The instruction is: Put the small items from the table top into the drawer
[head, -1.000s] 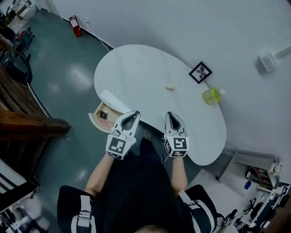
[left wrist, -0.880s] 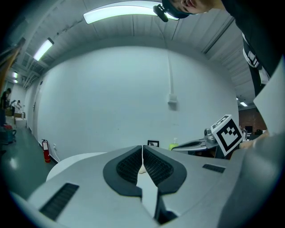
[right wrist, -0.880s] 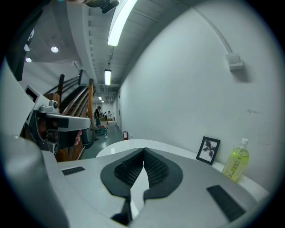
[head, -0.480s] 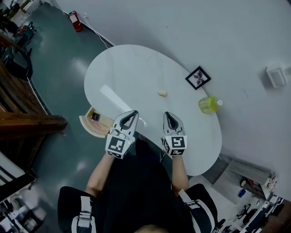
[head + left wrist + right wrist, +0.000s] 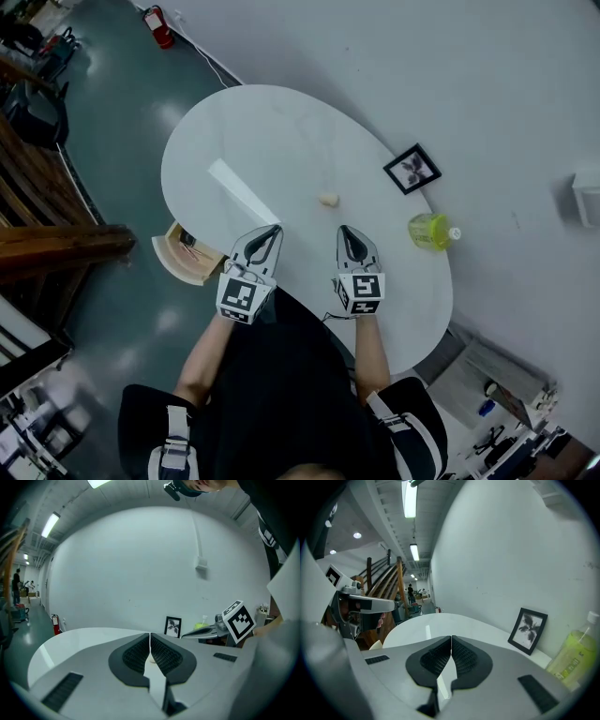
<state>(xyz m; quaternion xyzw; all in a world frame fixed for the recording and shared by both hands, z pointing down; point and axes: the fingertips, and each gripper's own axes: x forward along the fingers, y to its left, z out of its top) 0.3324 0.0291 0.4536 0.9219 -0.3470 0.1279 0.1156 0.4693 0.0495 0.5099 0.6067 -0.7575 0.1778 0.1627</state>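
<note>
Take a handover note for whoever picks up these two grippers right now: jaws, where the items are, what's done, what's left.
Left gripper: jaws shut, empty, above the table's near edge.
Right gripper: jaws shut, empty, alongside it.
Small beige item: lies on the white table, just ahead of both grippers.
Drawer: open at the table's left; something dark shows inside.
Left to do: the beige item goes into the drawer.
</note>
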